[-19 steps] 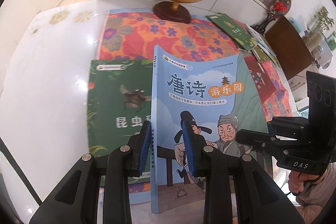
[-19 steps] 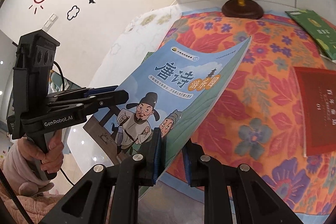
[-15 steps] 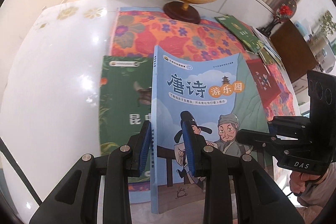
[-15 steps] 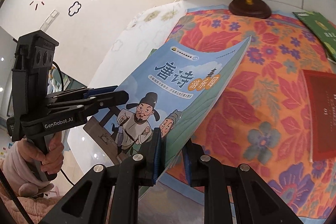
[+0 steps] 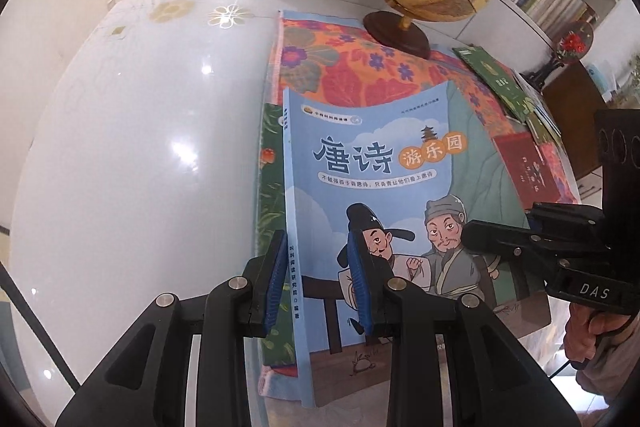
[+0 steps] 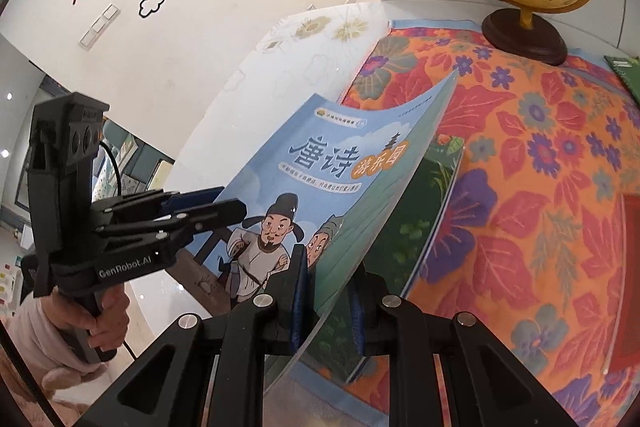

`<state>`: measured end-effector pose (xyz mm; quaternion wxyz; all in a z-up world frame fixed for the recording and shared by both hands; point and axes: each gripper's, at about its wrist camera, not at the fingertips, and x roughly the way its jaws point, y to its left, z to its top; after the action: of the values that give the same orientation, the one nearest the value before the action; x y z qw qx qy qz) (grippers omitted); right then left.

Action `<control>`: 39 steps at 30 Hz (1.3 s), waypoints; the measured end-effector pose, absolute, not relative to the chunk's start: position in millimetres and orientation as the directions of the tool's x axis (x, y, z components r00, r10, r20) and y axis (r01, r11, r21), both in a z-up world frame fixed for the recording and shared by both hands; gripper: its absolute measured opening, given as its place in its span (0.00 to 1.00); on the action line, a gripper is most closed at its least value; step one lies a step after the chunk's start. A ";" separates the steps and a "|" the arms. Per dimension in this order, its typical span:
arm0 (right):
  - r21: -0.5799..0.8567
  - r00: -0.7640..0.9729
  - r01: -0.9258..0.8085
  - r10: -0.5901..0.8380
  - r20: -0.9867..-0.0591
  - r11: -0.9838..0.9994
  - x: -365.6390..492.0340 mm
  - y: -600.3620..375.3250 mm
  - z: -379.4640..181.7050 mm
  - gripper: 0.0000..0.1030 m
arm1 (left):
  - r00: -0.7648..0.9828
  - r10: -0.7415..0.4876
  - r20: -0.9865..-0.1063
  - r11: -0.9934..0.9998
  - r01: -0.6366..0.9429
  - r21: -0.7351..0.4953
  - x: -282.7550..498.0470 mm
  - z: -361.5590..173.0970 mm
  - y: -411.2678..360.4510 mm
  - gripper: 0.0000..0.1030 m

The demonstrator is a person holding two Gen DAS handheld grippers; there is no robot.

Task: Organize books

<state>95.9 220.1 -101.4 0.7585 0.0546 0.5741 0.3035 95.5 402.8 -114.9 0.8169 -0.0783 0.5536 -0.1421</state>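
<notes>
While your left gripper clamps blue book's spine edge, book hangs above green book on cloth. Right view: your right gripper pinches blue book's opposite edge.

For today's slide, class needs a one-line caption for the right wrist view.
Both grippers, left and right, hold a blue book above a green book on the flowered cloth.

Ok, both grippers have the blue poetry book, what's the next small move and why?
Probably lower the blue book flat onto the green book beneath it: the left gripper and right gripper hold it tilted just above, nearly aligned.
</notes>
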 end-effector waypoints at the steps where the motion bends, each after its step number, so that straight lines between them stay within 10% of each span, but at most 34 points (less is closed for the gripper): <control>1: 0.431 0.153 -0.398 0.522 -0.839 0.810 96.2 221.1 -102.5 0.17 | 0.345 -0.317 -0.883 0.948 0.144 -0.284 95.8 -116.9 403.5 0.25; 39: 0.502 0.081 -0.067 0.506 -0.859 0.862 95.8 164.8 -163.1 0.31 | 0.245 -0.172 -0.954 0.981 0.130 -0.144 113.6 -155.9 370.6 0.35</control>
<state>95.8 164.8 -163.1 0.7153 0.1697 0.6477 0.2003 113.6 370.6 -155.9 0.7888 -0.0174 0.6068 -0.0958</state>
